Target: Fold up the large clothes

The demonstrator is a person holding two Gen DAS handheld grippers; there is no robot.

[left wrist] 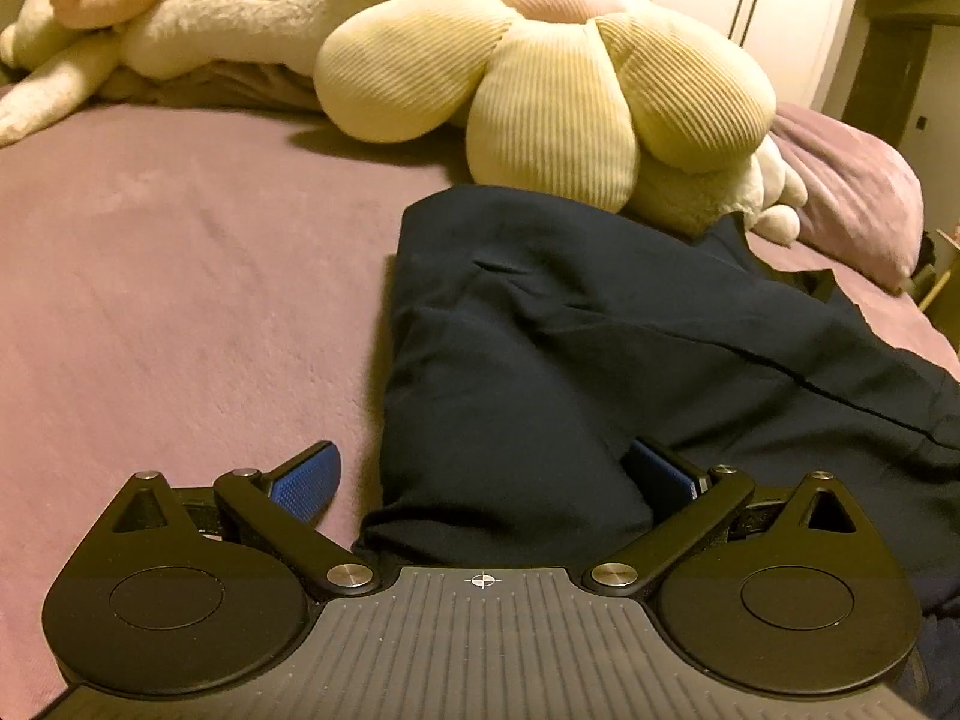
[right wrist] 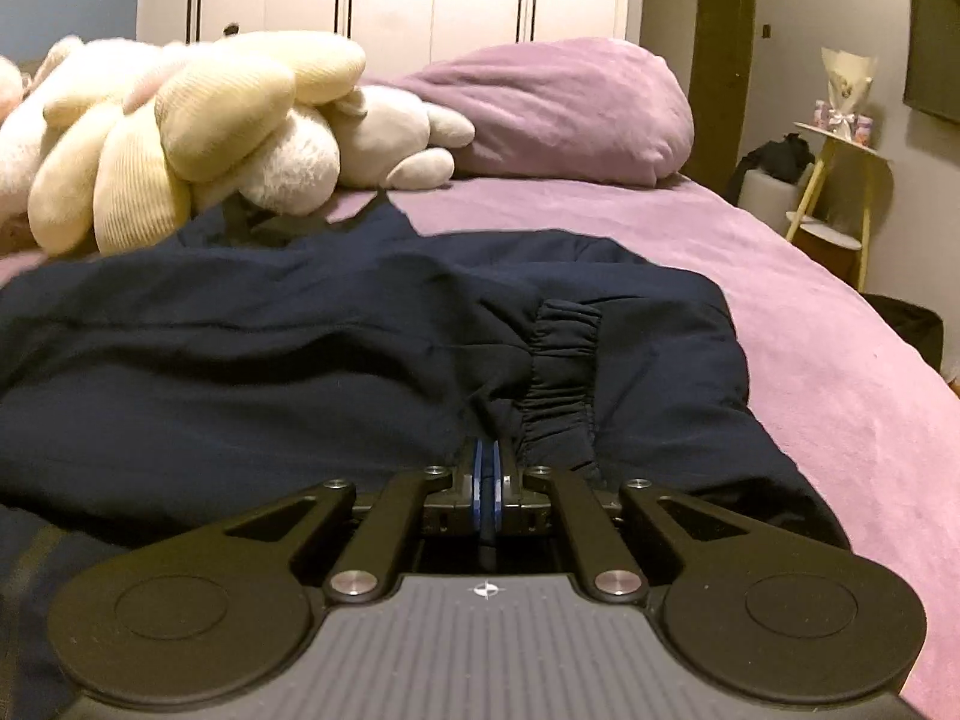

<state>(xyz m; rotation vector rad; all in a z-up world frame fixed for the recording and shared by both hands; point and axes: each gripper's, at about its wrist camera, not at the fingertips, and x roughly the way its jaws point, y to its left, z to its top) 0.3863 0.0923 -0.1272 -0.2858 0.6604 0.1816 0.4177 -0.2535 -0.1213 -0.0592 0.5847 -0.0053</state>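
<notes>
My left gripper [left wrist: 480, 480] stands released, its spread fingers straddling a fold of the navy garment [left wrist: 600, 348] spread on the purple bed [left wrist: 180, 276]. My right gripper [right wrist: 487, 468] is clenched on the garment's fabric beside an elastic cuff [right wrist: 561, 372]. Flower cushion [left wrist: 540, 72] beyond.

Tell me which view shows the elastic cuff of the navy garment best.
The right wrist view: the gathered elastic cuff sits unobstructed just ahead of the right gripper, which is shut on the navy garment. The left wrist view shows only plain fabric, no cuff.
</notes>
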